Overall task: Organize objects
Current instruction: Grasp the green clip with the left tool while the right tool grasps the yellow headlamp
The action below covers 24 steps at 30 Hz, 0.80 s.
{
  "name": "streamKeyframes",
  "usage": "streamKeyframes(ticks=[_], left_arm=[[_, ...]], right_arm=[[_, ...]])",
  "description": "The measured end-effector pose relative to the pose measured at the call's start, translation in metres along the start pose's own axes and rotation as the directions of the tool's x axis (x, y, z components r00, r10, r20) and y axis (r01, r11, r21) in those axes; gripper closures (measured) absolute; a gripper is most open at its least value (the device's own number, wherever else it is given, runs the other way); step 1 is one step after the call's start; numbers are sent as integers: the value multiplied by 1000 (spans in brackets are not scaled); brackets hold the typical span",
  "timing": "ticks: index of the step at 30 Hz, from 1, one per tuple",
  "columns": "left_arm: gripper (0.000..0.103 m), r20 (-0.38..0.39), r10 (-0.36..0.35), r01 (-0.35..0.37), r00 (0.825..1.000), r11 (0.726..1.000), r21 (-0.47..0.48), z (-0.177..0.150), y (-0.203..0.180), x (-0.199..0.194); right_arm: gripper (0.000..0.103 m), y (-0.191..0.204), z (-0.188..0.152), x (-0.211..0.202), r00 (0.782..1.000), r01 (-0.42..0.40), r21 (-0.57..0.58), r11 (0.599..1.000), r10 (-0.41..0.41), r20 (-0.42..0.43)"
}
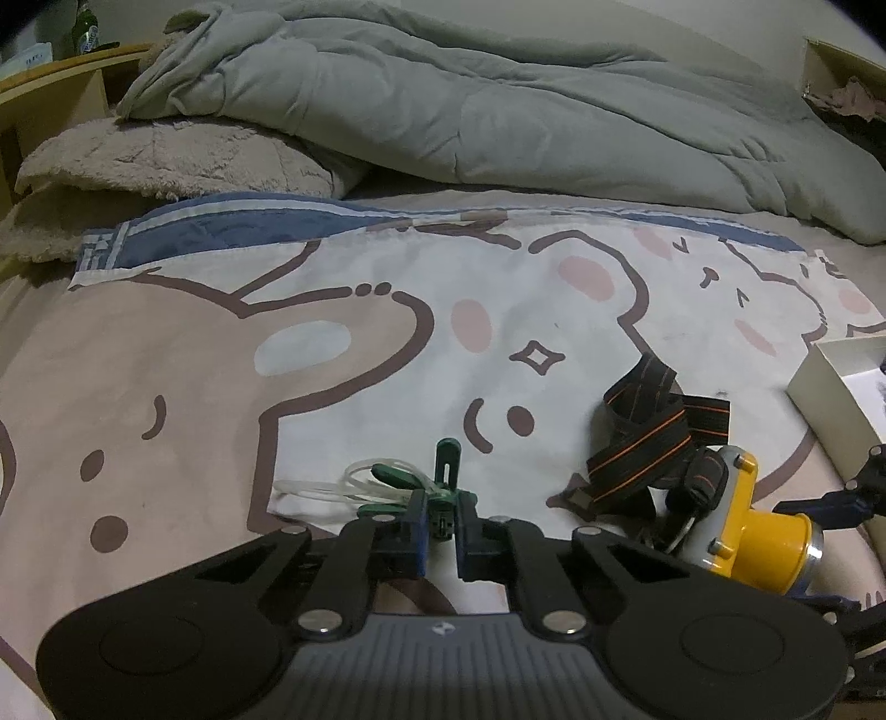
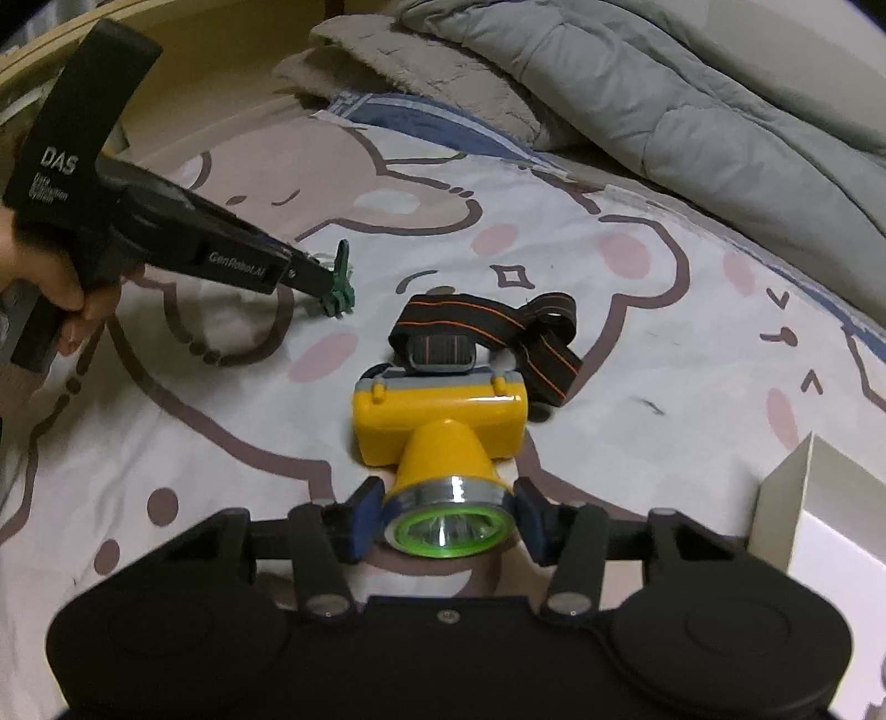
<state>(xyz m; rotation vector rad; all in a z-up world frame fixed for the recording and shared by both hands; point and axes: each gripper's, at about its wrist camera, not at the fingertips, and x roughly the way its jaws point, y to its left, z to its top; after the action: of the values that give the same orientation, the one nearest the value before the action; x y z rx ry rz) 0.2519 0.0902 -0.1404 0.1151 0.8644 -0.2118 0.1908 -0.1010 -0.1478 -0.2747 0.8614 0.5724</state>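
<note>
A yellow headlamp (image 2: 437, 421) with a black, orange-striped strap (image 2: 498, 321) lies on the bear-print bed sheet (image 2: 637, 343). Its green-ringed lens faces the right wrist camera. My right gripper (image 2: 447, 523) is shut on the lamp's lens head, a blue pad (image 2: 362, 520) pressing on each side. Further left lies a small green plastic piece (image 1: 446, 476) with a loop of clear tubing (image 1: 332, 487). My left gripper (image 1: 441, 523) is shut on that piece. In the right wrist view a hand holds the left gripper (image 2: 326, 285) down on the green piece (image 2: 343, 288).
An open white cardboard box (image 2: 786, 498) stands at the right, close to the headlamp, also seen as the box (image 1: 819, 387). A grey duvet (image 1: 498, 111) and a beige fleece blanket (image 1: 166, 160) lie at the back. A wooden shelf (image 1: 55, 83) with a green bottle (image 1: 83, 27) is far left.
</note>
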Motion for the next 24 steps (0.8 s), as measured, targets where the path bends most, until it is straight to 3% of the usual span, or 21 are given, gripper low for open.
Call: streamKeyframes(ticks=[10,24], left_arm=[[93,-34,-19,18,999,999,-30,-11,-7,-28],[93,-82,-131,131,988,991,-11,-45,-45,-81]], right_arm=[[52,-6,-15,-26,997,-31,22,999,32,-65],[52,4,-57,-80,986,-76,-3,997,75,-150]])
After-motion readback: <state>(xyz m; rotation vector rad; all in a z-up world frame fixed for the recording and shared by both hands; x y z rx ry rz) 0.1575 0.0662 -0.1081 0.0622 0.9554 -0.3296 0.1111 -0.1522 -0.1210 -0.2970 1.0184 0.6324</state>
